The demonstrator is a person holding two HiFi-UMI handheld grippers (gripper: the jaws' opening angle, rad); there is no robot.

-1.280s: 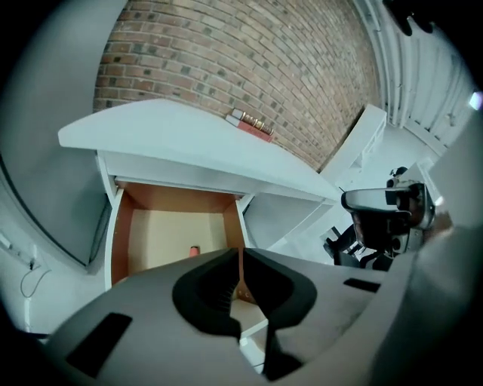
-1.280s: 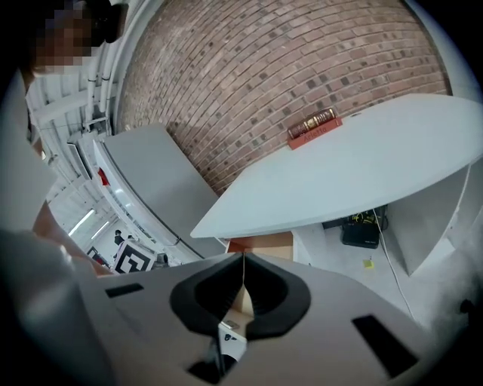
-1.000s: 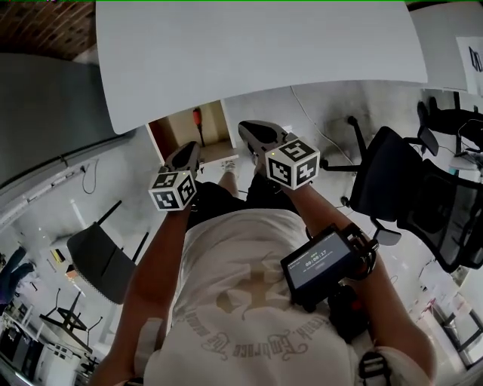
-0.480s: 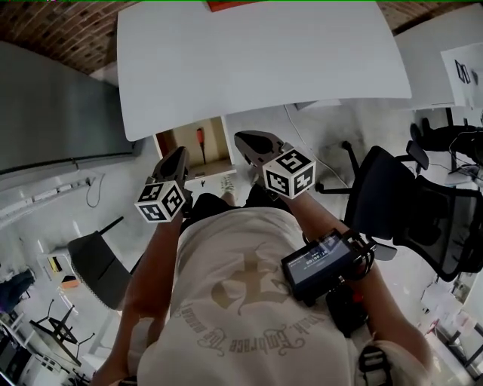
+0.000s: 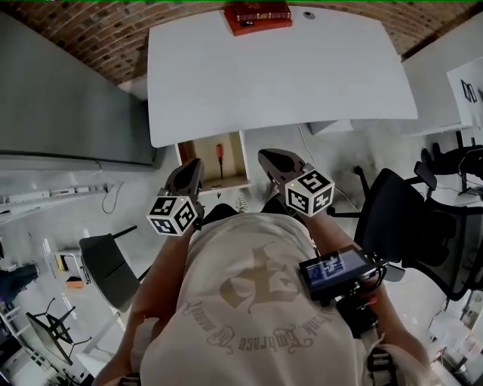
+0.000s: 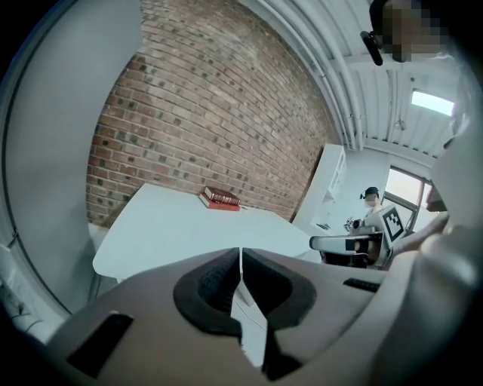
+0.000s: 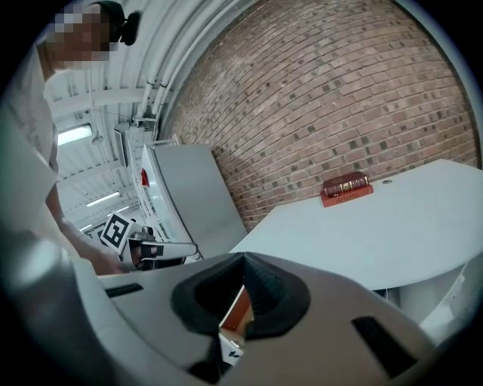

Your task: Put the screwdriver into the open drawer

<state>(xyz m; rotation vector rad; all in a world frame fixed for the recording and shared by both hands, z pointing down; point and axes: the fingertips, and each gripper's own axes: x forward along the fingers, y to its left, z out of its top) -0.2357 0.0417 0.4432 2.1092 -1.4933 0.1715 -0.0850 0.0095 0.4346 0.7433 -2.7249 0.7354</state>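
The screwdriver [image 5: 219, 153], with a red handle, lies inside the open wooden drawer [image 5: 200, 160] under the white table's near edge. My left gripper [image 5: 192, 166] hovers just left of the drawer front, its jaws shut together with nothing between them [image 6: 241, 252]. My right gripper [image 5: 266, 157] hangs to the right of the drawer, also shut and empty [image 7: 243, 258]. Both point toward the table, above the level of the drawer. Neither touches the screwdriver.
The white table [image 5: 279, 68] carries red books [image 5: 256, 16] at its far edge by the brick wall. A grey partition [image 5: 68, 98] stands at left. Black office chairs [image 5: 407, 219] stand at right, another chair [image 5: 106, 264] at left. A person [image 6: 371, 197] sits far off.
Both grippers have risen, still shut. In the head view, table and drawer have slid down and right, and the brick wall and books have come into sight.
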